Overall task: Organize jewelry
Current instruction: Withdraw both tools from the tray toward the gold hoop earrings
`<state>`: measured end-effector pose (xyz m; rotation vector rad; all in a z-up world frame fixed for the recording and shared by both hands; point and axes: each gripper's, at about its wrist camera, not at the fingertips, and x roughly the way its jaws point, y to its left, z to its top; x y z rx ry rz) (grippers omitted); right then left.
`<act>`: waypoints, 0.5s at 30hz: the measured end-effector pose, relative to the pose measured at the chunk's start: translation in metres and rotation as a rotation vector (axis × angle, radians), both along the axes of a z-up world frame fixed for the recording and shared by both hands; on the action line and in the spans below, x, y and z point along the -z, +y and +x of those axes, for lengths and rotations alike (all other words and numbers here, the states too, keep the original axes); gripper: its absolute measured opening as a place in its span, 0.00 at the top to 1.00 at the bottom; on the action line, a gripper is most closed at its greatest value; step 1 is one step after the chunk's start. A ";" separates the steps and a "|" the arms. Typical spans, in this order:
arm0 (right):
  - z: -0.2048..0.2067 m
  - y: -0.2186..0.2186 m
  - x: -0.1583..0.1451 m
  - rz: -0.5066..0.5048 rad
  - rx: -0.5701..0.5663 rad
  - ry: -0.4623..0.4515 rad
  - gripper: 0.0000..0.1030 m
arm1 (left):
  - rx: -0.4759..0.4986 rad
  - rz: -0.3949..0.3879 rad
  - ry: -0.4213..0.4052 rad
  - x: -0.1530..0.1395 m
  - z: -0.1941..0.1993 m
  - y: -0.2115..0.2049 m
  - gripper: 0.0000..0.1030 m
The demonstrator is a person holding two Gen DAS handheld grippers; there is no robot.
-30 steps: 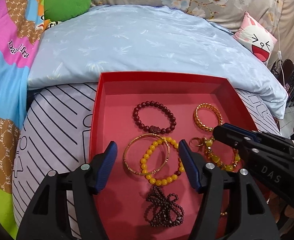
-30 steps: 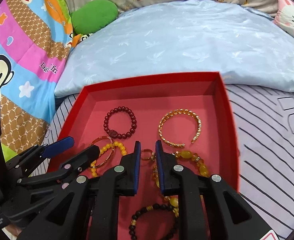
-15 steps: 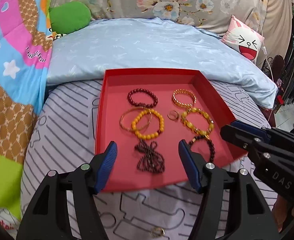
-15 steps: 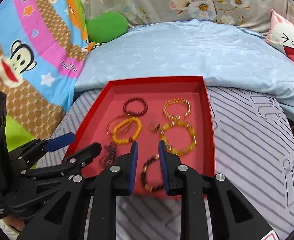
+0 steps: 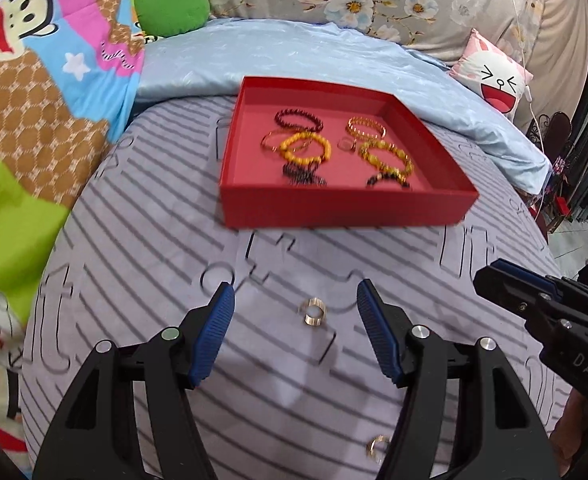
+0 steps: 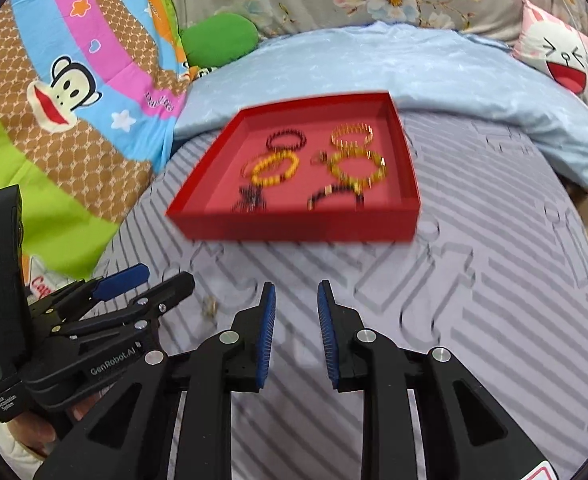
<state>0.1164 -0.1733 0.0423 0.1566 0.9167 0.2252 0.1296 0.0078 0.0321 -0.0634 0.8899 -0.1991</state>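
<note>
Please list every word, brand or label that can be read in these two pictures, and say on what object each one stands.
"DAS": white letters on the right gripper, seen in the left wrist view.
"GenRobot.AI": on the left gripper, seen in the right wrist view.
A small white label low on that gripper's body: too small to read.
Script on the pink band of the monkey blanket: blurred, not readable with certainty.
Red letters at the left edge: cut off.

The jewelry box (image 5: 345, 208) sits on the bed mat (image 5: 142, 248), with the quilt (image 5: 294, 52) behind it. Bracelets (image 5: 305, 148) lie inside the box. Before the box, a ring (image 5: 313, 312) lies on the mat between the left gripper's (image 5: 295, 304) jaws; another ring (image 5: 375, 446) lies nearer.
</note>
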 end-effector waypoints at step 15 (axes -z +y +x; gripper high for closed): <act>-0.064 0.024 0.041 0.010 -0.054 0.086 0.78 | -0.080 0.057 0.007 0.035 -0.068 0.017 0.41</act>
